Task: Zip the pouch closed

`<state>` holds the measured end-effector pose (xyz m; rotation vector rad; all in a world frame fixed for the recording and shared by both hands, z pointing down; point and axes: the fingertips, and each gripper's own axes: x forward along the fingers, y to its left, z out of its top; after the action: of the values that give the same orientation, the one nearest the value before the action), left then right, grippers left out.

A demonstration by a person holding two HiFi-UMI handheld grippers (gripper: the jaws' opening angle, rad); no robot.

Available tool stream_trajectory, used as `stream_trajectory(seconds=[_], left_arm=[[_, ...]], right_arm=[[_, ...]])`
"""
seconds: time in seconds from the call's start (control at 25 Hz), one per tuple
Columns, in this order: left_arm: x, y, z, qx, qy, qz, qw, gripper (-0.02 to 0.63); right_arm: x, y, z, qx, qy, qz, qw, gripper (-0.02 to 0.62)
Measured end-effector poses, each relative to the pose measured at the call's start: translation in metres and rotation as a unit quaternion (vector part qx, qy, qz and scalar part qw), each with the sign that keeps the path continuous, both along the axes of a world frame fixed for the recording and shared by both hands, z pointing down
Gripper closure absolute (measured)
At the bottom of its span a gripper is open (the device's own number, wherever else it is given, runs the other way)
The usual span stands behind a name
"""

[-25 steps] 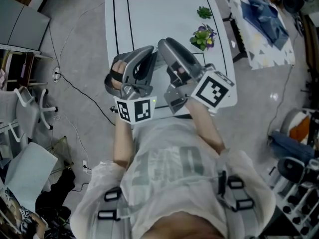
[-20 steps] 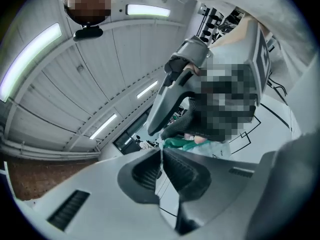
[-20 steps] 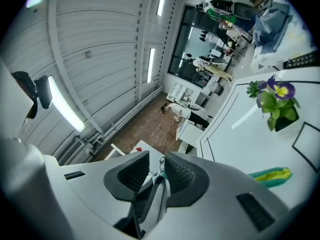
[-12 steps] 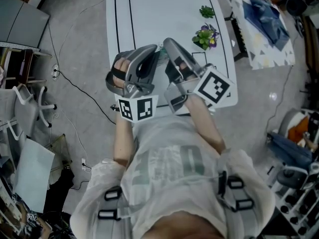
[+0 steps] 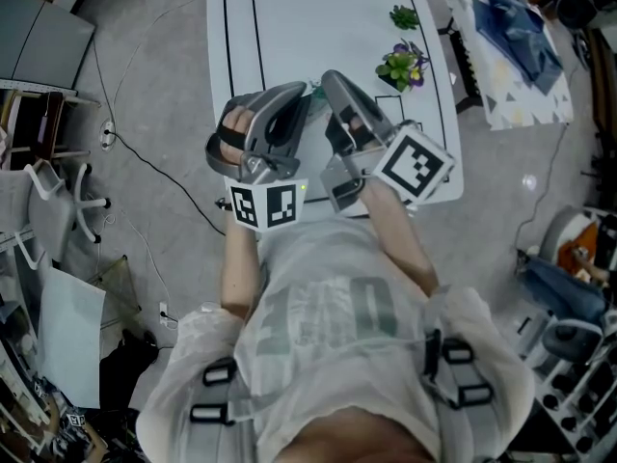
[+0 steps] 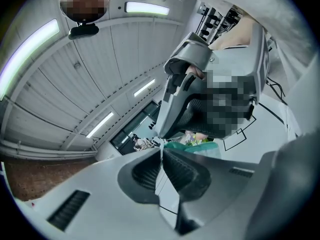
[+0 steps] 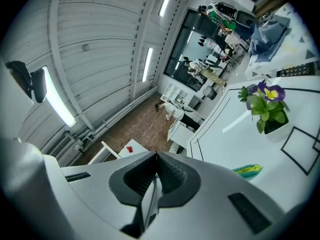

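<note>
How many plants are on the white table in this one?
2. A flowering plant stands near the table's right edge; a smaller green plant sits farther along that edge. Others may be hidden at the near end.

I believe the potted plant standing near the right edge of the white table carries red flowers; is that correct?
Not quite: the potted plant near the right edge of the white table carries purple flowers with yellow centres, not red ones. The right gripper view shows them plainly.
</note>
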<state>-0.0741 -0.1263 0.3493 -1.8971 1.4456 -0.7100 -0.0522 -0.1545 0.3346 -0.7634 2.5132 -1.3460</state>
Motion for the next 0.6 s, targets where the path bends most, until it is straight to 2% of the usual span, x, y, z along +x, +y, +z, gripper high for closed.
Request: stream_trajectory(seconds=[0.6], left_arm=[[0.0015, 0.0048, 0.0, -0.01, 0.043, 0.013, 0.9989, 0.589]], right_arm=[[0.0011, 0.0031, 0.0027, 0.016, 0.011, 0.001, 1.0, 0.588]])
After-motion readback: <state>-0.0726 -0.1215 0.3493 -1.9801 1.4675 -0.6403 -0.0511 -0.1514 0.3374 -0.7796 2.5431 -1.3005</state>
